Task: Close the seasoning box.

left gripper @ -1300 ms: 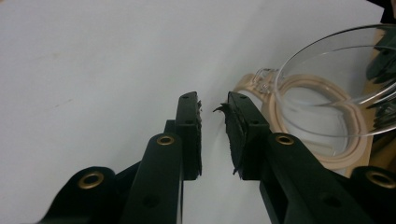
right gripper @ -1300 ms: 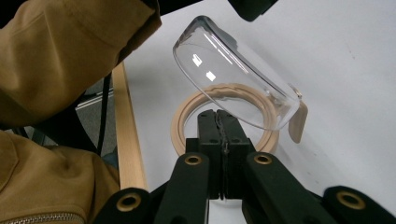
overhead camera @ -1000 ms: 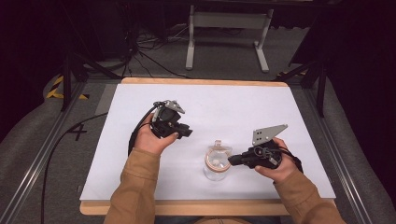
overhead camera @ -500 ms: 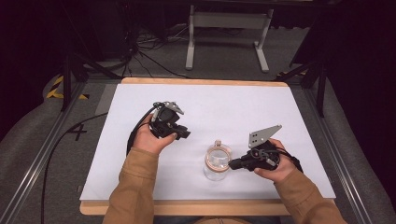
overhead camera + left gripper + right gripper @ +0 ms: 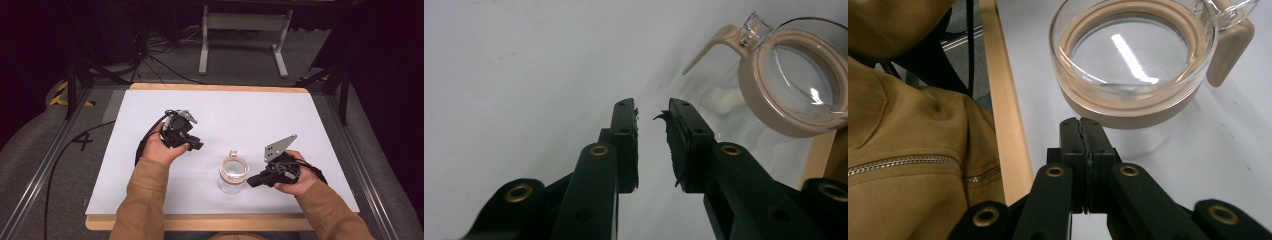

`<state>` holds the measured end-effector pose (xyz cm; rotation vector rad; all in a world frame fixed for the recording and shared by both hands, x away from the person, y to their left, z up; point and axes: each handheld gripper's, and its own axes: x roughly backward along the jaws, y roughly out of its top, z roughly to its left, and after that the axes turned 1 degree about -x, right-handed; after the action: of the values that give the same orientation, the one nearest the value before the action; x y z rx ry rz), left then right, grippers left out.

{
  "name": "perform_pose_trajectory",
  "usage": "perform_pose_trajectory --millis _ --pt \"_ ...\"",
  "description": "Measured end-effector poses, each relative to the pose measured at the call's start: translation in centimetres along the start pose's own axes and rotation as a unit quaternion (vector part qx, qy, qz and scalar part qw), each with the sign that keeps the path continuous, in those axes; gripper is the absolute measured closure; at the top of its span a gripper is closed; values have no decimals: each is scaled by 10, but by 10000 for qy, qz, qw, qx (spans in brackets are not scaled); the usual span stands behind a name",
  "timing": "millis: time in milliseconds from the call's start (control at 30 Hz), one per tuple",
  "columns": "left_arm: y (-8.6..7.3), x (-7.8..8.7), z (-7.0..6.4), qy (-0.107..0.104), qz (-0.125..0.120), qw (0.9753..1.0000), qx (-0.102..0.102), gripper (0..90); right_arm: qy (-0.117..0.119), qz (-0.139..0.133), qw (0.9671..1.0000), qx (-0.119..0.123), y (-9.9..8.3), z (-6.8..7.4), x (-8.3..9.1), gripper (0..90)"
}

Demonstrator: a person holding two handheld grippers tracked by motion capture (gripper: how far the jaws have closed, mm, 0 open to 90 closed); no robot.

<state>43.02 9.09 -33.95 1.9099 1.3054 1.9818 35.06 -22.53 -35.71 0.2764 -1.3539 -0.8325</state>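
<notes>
A clear glass jar (image 5: 232, 173) with a beige rim and a clasp stands near the front middle of the white table top (image 5: 250, 115). My left gripper (image 5: 198, 146) hovers to the jar's upper left, a short way off. In the left gripper view its jaws (image 5: 651, 112) stand a little apart with nothing between them, and the jar (image 5: 796, 85) lies ahead to the right. My right gripper (image 5: 250, 183) sits just right of the jar, pointing at it. In the right gripper view its jaws (image 5: 1081, 123) are pressed together on nothing, close under the jar's rim (image 5: 1133, 107).
The table's wooden front edge (image 5: 200, 222) runs close behind both forearms; a tan jacket sleeve (image 5: 903, 165) lies left of the right gripper. A metal stand (image 5: 242, 22) and cables are on the floor beyond the table. Bare white surface surrounds the jar.
My right gripper has dropped slightly toward the front edge, staying beside the jar. The left gripper has hardly moved.
</notes>
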Motion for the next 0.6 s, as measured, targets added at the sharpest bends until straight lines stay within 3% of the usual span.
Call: perform_pose_trajectory --millis 267,367,467,500,600 --pt "0 6 -1 75 -168 9998 17 727 -101 -176 9998 40 2 3 7 896" --pt "-3 9 -2 148 -263 9995 26 720 -176 -433 9989 67 4 3 17 891" --pt "-8 13 -3 194 -329 9992 123 717 -316 -850 9959 7 7 0 31 833" --pt "-8 13 -3 194 -329 9992 123 714 -316 -850 9959 7 7 0 31 833" --pt "-14 18 -1 246 -293 9991 170 710 -542 -1198 9913 -8 7 -5 44 788"
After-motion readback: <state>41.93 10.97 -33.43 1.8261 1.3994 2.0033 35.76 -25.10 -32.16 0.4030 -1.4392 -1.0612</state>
